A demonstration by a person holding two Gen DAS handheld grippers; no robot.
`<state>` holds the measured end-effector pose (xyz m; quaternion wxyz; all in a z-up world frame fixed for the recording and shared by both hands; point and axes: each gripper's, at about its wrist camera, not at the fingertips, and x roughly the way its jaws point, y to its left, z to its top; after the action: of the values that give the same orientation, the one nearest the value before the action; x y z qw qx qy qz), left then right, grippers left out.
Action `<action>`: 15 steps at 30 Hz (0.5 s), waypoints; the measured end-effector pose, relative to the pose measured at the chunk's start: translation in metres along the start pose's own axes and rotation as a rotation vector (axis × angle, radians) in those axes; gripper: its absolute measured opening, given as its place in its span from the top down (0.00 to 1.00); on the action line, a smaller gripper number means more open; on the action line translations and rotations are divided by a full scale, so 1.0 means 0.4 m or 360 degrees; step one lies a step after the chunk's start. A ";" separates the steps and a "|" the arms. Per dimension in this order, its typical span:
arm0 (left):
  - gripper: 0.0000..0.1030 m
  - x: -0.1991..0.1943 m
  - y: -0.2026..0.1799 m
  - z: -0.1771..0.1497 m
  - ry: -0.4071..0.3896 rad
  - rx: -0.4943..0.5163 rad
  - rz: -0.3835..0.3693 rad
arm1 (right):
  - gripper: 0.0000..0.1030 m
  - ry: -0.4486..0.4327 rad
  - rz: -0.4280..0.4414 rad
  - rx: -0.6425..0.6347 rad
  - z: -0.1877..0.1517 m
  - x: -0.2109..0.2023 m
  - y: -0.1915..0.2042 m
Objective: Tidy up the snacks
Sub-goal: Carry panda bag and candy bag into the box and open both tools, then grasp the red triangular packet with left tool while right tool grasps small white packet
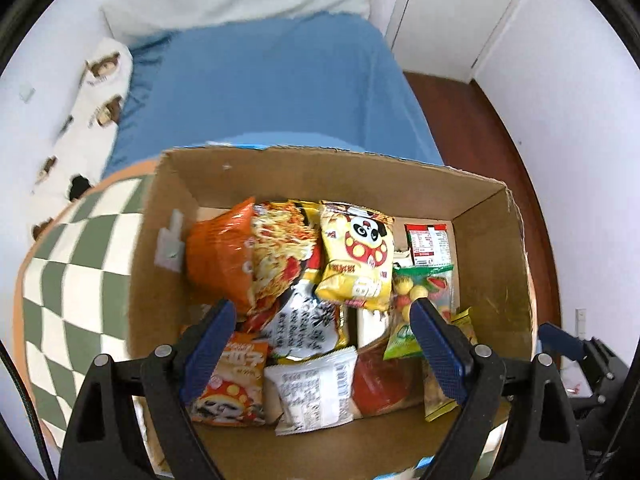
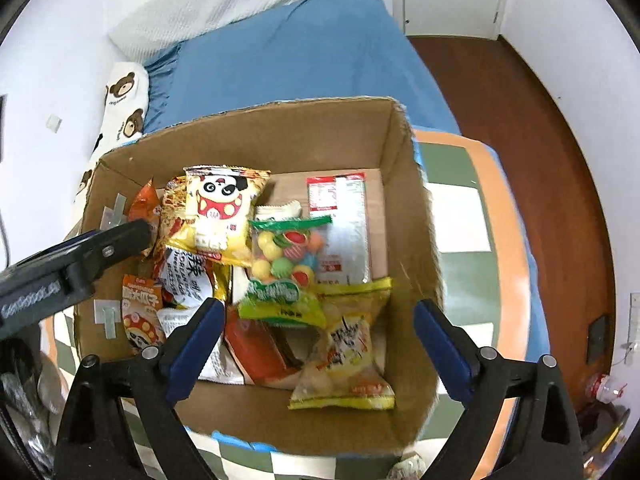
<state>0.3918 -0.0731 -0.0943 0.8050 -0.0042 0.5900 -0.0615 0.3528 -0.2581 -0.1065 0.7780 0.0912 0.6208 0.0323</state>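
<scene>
Gaping grippers (image 1: 322,326) (image 2: 318,322) — snack box (image 1: 496,248) beneath

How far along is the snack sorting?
Done: many packets lie in the cardboard box, including the yellow panda bag and the candy bag, but jumbled. In hand: nothing; left tongs and right tongs hang open over the box. Left: can't tell whether more snacks remain outside.

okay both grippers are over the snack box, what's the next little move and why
Probably lower the left gripper onto the yellow panda bag. Both grippers look open and empty, and that bag lies on top of the pile in the cardboard box.
</scene>
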 end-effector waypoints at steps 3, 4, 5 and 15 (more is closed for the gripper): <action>0.13 -0.041 -0.008 -0.045 -0.0088 0.0038 0.0045 | 0.05 -0.0038 -0.0025 -0.0008 -0.035 -0.015 -0.002; 0.13 -0.048 -0.010 -0.055 -0.0103 0.0039 0.0047 | 0.05 -0.0051 -0.0030 -0.0011 -0.043 -0.014 0.002; 0.13 -0.058 -0.010 -0.065 -0.0119 0.0040 0.0048 | 0.05 -0.0067 -0.0036 -0.0005 -0.054 -0.022 0.003; 0.13 -0.180 -0.012 -0.186 -0.0296 0.0022 0.0063 | 0.05 -0.0316 -0.0098 -0.0049 -0.165 -0.154 0.023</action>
<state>0.2992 -0.0655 -0.0482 0.8574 0.0073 0.5123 -0.0490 0.2751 -0.2523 -0.0596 0.8376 0.0629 0.5425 0.0086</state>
